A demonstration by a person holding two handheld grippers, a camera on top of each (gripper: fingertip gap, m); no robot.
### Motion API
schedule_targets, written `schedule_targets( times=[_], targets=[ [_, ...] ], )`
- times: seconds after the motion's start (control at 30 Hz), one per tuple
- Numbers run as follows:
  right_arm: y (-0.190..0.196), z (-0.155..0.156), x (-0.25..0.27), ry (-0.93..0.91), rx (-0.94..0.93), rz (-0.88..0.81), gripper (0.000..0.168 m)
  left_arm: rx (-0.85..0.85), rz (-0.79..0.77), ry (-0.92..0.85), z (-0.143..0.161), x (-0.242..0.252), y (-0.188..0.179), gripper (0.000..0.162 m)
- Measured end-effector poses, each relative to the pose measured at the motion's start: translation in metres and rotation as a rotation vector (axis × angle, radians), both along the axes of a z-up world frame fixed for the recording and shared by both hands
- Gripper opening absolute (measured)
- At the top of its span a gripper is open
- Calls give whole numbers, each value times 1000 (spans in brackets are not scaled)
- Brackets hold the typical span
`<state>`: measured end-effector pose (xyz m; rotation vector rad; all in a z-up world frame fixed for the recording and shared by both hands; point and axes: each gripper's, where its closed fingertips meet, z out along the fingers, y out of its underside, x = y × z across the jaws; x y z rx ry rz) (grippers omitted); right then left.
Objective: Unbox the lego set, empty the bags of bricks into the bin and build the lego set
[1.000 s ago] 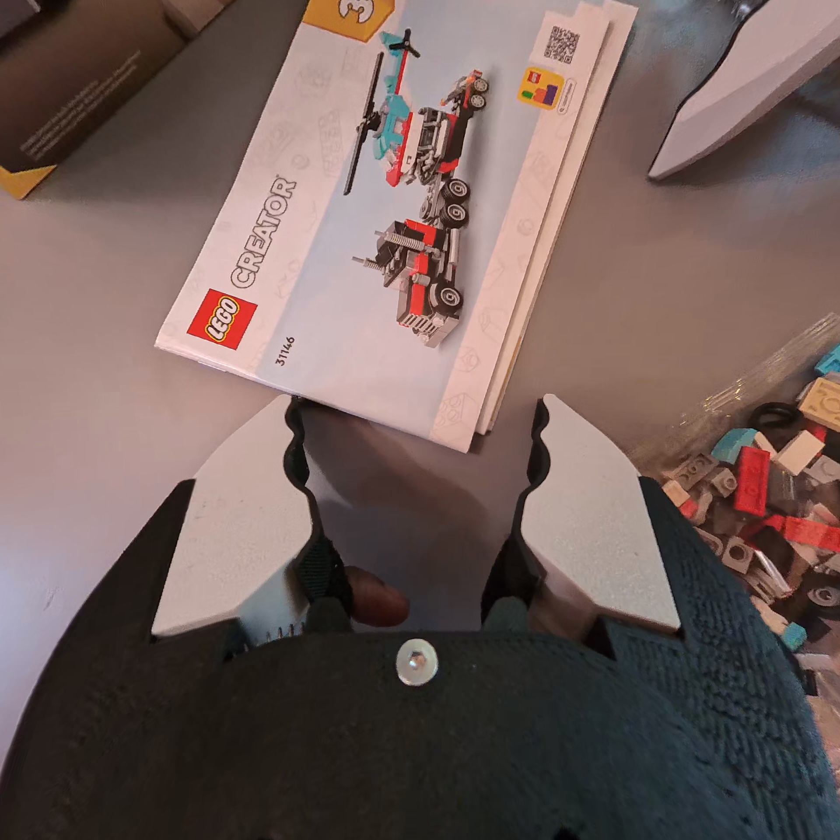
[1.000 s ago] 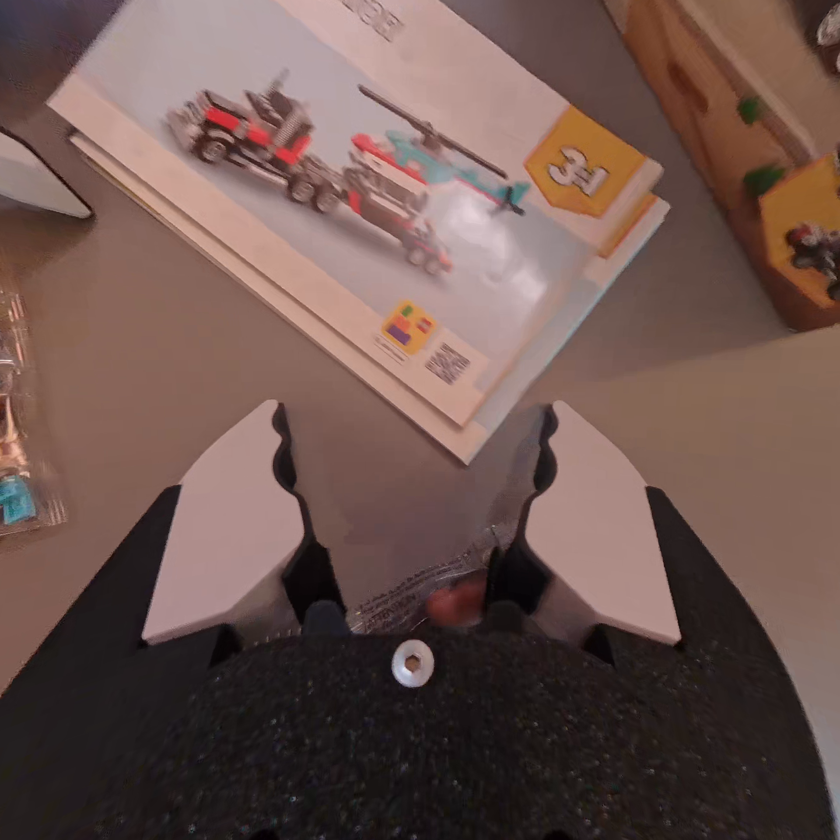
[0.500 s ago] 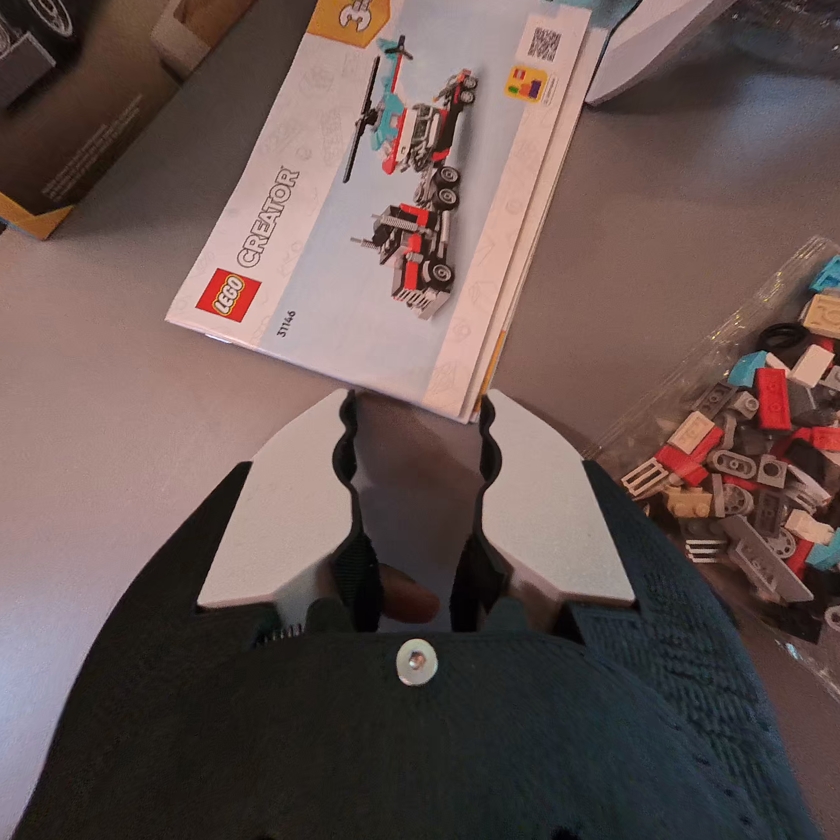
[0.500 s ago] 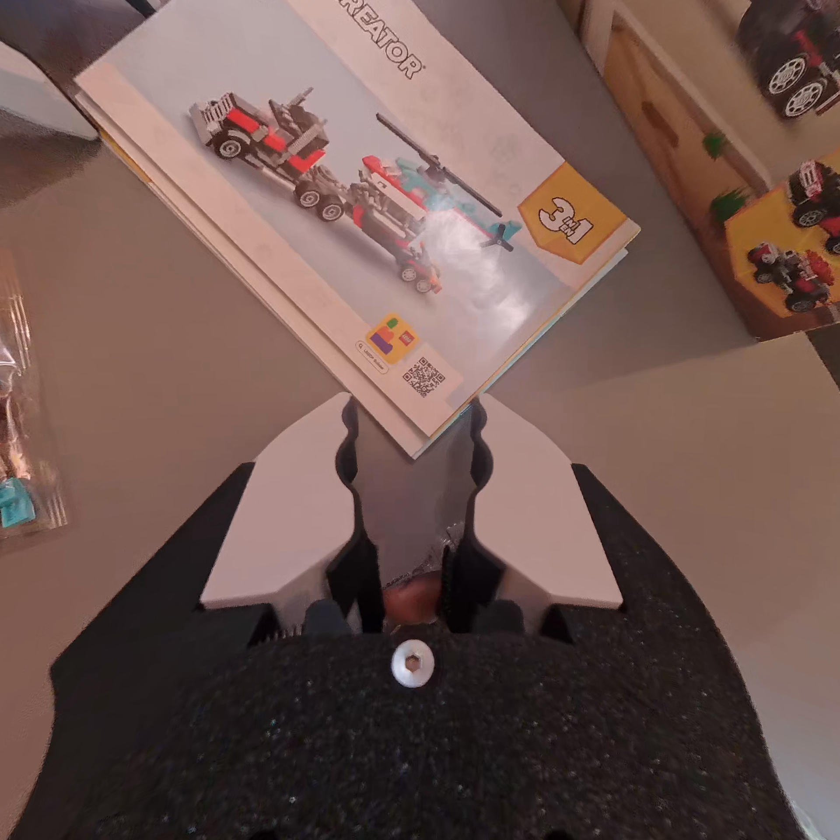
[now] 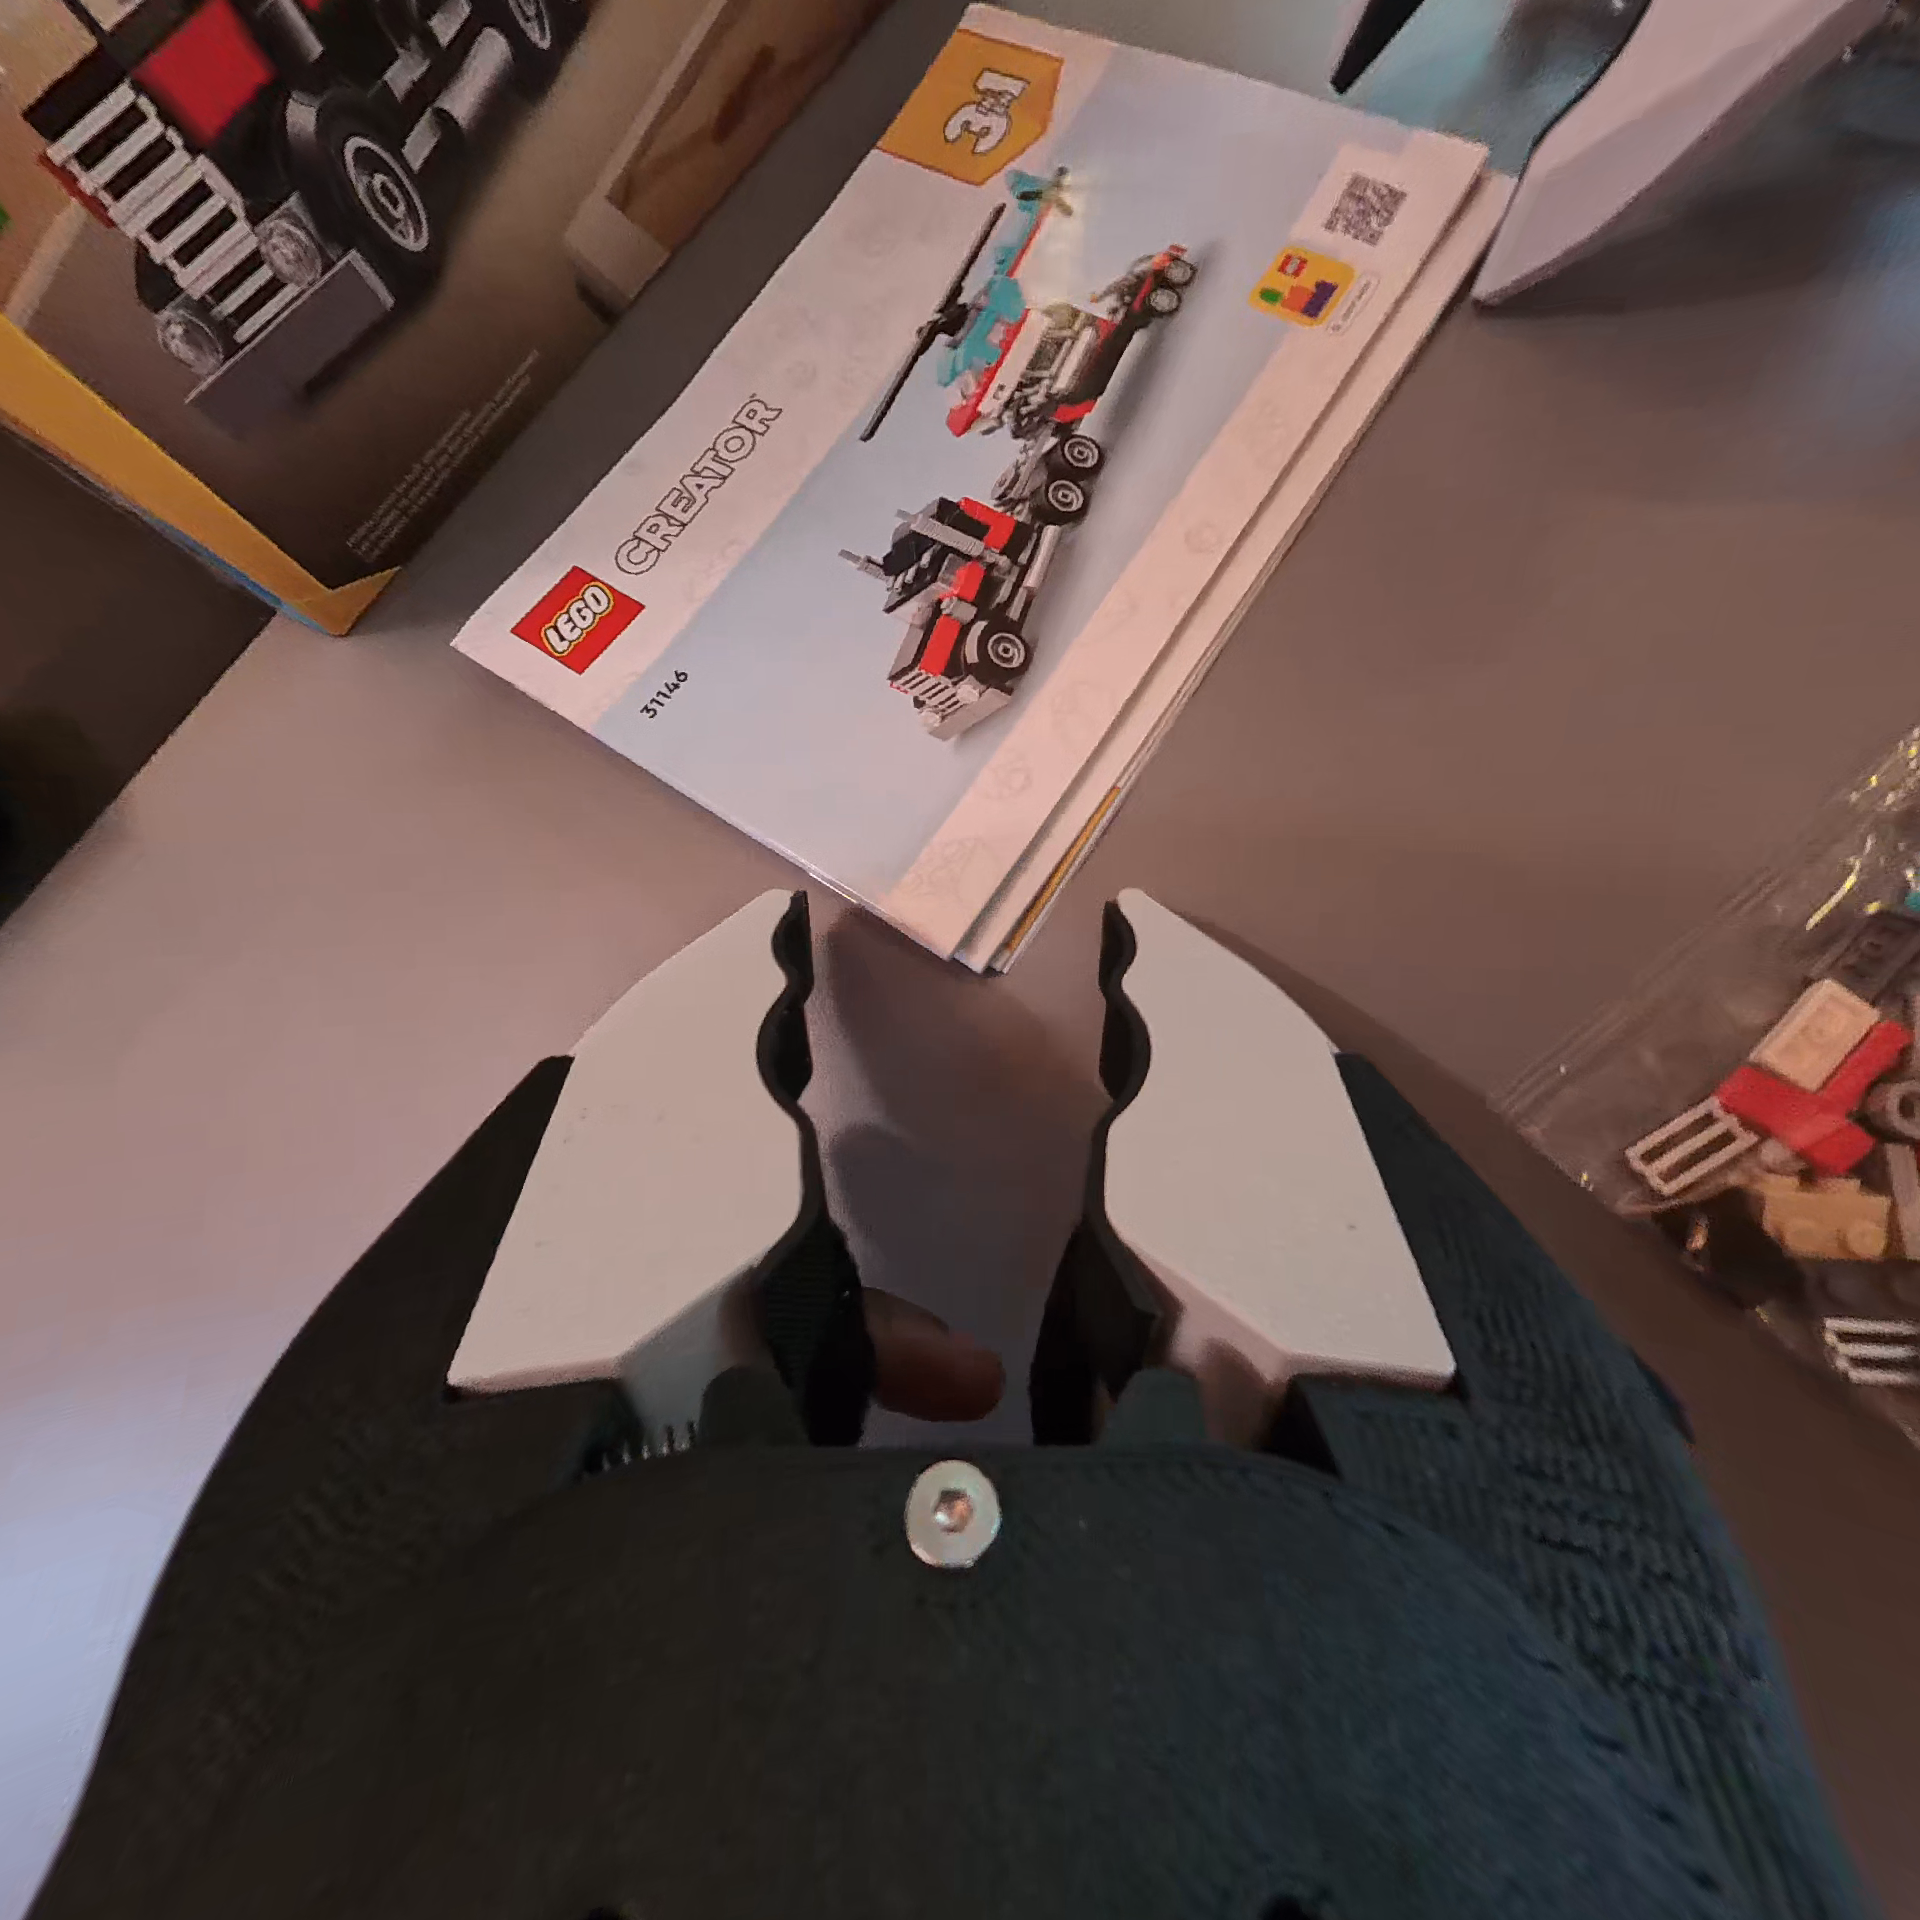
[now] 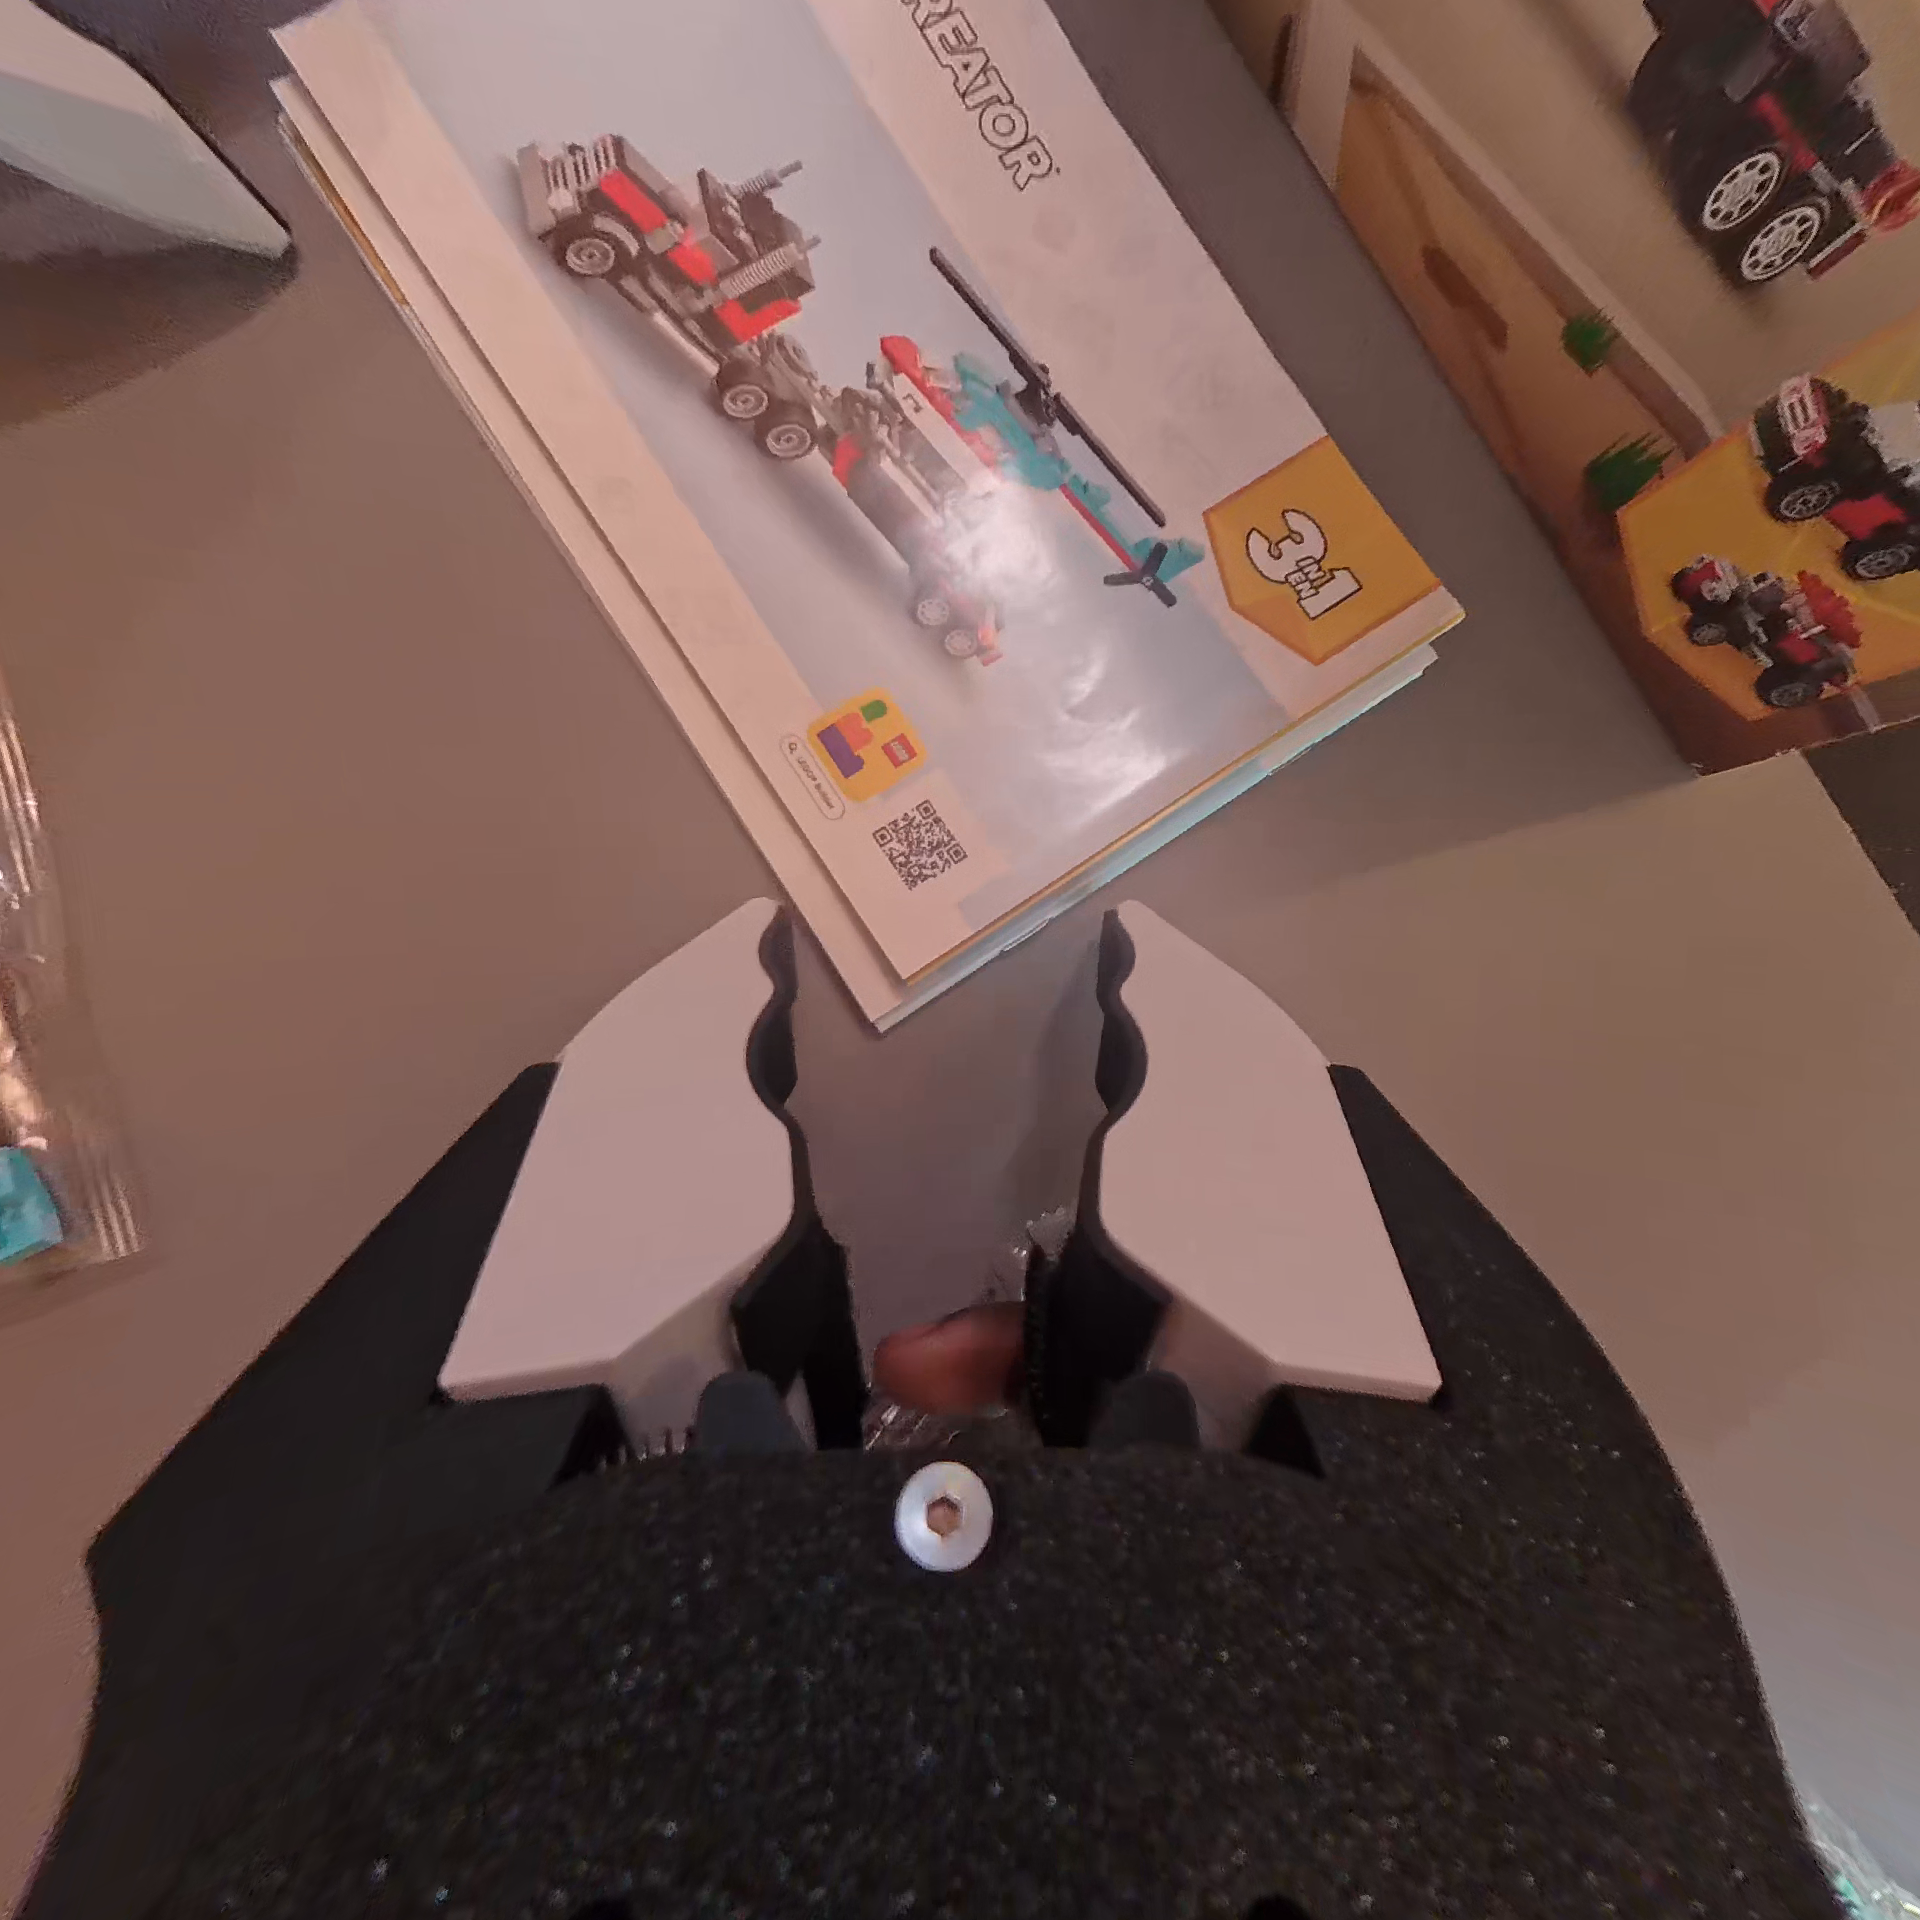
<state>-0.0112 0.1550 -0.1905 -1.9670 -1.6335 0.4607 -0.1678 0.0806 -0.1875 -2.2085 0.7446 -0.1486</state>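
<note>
Paper is what both grippers are facing: a small stack of instruction booklets (image 5: pixel 935 499) is lying flat on the grey table (image 5: pixel 312 935), its cover up, probably so the build steps can be read once the bricks are out. The left gripper (image 5: pixel 951 925) is hovering just short of one near corner of the stack, its two fingers parted with nothing between them but bare table. The right gripper (image 6: pixel 940 920) is hovering at another corner, which is showing in the gap between its fingertips; whether they are touching the paper I cannot tell, and they are holding nothing.

Coming at the stack from two corners looks like a way to square it up or slide it aside, since flat paper gives little edge to pinch.

To the right in the left wrist view, a clear bag of bricks (image 5: pixel 1787 1122) is resting on the table, unemptied as far as can be seen. No bin is showing in either view. The printed box (image 5: pixel 239 281) is sitting beyond the booklets, near them but apart. Emptying the bags and building both seem to lie ahead.
</note>
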Motion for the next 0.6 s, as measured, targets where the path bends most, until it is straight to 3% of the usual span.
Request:
schedule_targets(
  times=[0.23, 0.6],
  targets=[
    [3, 1, 3, -13, 57, 8, 39, 20, -13, 15, 0, 6, 0, 28],
    [0, 1, 6, -33, 46, 9, 36, 26, -4, 13, 0, 6, 0, 29]
  ],
)
